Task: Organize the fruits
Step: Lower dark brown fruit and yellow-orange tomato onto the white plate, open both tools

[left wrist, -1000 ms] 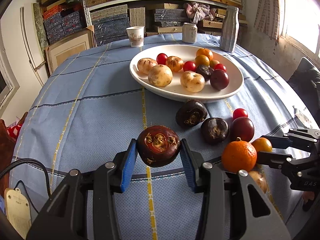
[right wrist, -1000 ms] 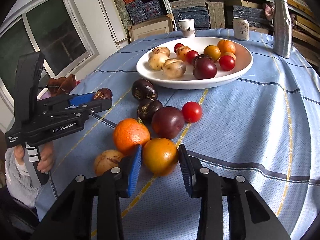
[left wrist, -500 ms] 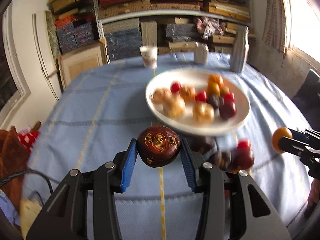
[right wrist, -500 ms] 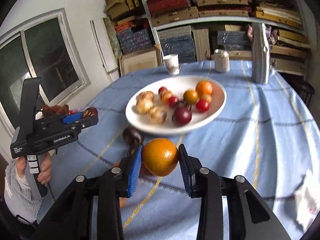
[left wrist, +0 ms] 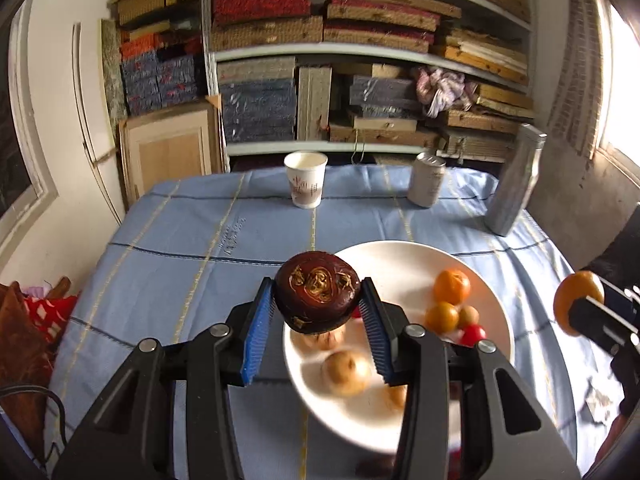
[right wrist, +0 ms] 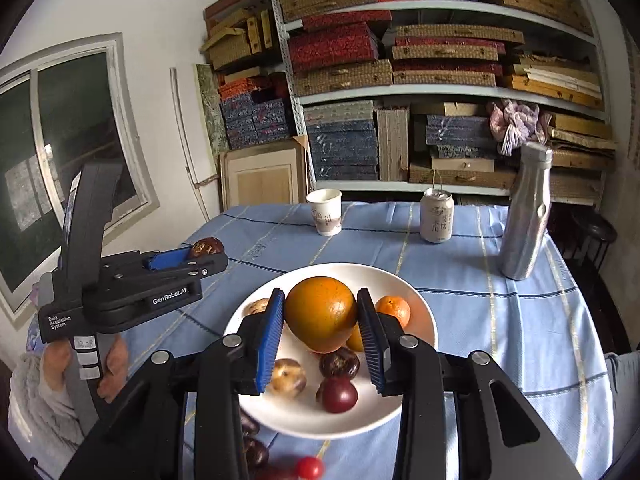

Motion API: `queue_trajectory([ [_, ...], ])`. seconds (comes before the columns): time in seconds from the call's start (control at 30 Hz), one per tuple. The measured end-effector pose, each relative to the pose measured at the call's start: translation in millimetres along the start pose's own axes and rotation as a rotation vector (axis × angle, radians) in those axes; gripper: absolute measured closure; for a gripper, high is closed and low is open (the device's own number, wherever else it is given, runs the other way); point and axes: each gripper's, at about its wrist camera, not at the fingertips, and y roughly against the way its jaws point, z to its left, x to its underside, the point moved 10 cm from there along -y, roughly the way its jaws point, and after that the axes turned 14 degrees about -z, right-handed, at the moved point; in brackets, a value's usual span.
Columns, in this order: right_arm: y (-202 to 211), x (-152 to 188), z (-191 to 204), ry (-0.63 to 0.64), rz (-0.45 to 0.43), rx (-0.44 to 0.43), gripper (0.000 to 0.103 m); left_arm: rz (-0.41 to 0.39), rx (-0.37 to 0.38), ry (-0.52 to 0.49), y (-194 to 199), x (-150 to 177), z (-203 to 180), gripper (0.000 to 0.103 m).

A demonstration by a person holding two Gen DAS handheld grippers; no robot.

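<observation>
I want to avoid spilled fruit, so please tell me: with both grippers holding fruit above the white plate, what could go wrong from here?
1. The round orange fruit is pinched only at its sides by the right gripper; it might slip and strike the fruits in the white plate.
2. The dark brown flat fruit in the left gripper hangs near the plate's edge, so it might drop onto the blue tablecloth.
3. Both grippers approach one plate and could collide.
</observation>
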Motion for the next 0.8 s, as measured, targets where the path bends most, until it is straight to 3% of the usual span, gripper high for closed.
queue_trajectory([
  [0.2,-74,27,-15,-0.001,0.114,0.027,0.066,0.084,0.007,0.03,-68,17,2,0.061],
  [0.43,-129,57,-25,0.007,0.22,0.044,0.066,0.144,0.041,0.041,-111,33,-1,0.061],
  [0.63,-150,72,-26,0.024,0.278,0.044,0.065,0.19,0.052,0.005,-129,48,-7,0.06],
  [0.7,-151,75,-26,0.019,0.282,0.049,0.052,0.184,0.046,-0.007,-131,50,-8,0.059],
  [0.8,-141,71,-26,0.007,0.253,0.049,0.05,0.182,0.062,0.005,-128,49,-11,0.059],
])
